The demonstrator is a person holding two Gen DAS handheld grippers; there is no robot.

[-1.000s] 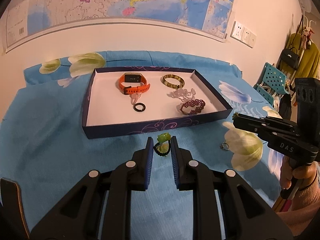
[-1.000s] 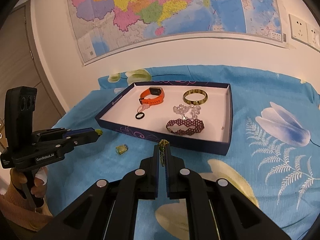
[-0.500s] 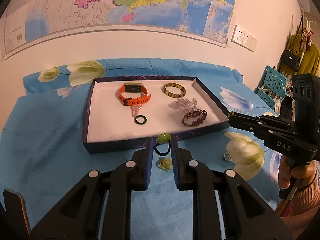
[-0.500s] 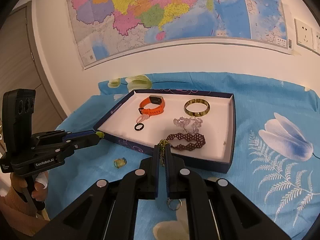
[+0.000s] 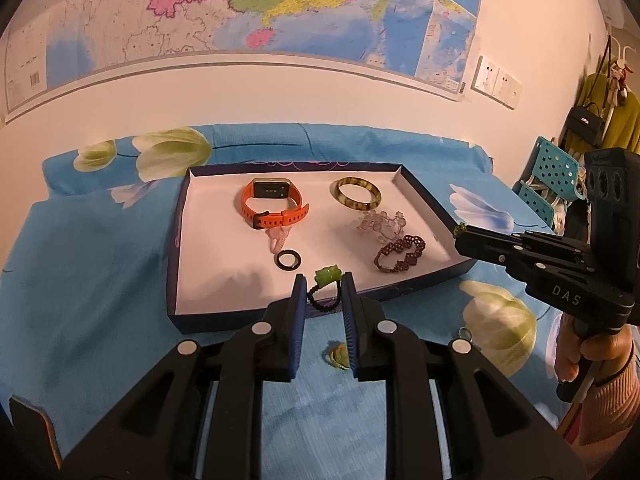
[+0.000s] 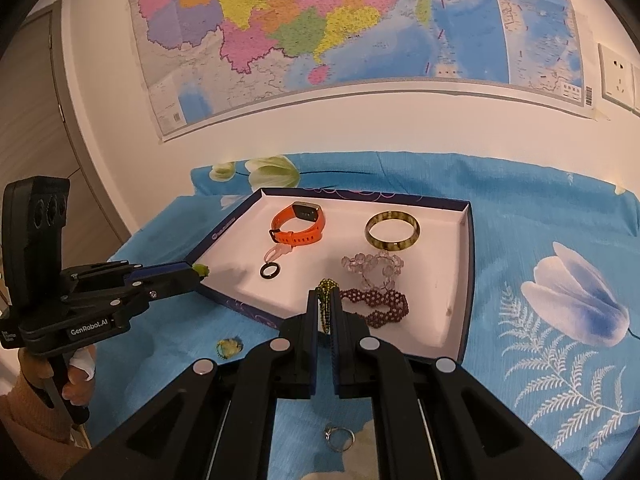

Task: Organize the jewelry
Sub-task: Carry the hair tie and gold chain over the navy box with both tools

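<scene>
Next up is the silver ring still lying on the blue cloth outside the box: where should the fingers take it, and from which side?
The silver ring appears to lie flat on the blue cloth, with a small setting on its left. Come from above and pinch across the plain band on the right. Being thin and flat, it may need the fingers pressed into the cloth.

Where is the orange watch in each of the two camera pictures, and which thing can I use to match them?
Left wrist view: the orange watch lies in the far left part of the tray, above the black ring.
Right wrist view: the orange watch is in the far part of the tray, left of centre.
Shared landmark: the mottled bangle, just right of the watch in both.
</scene>
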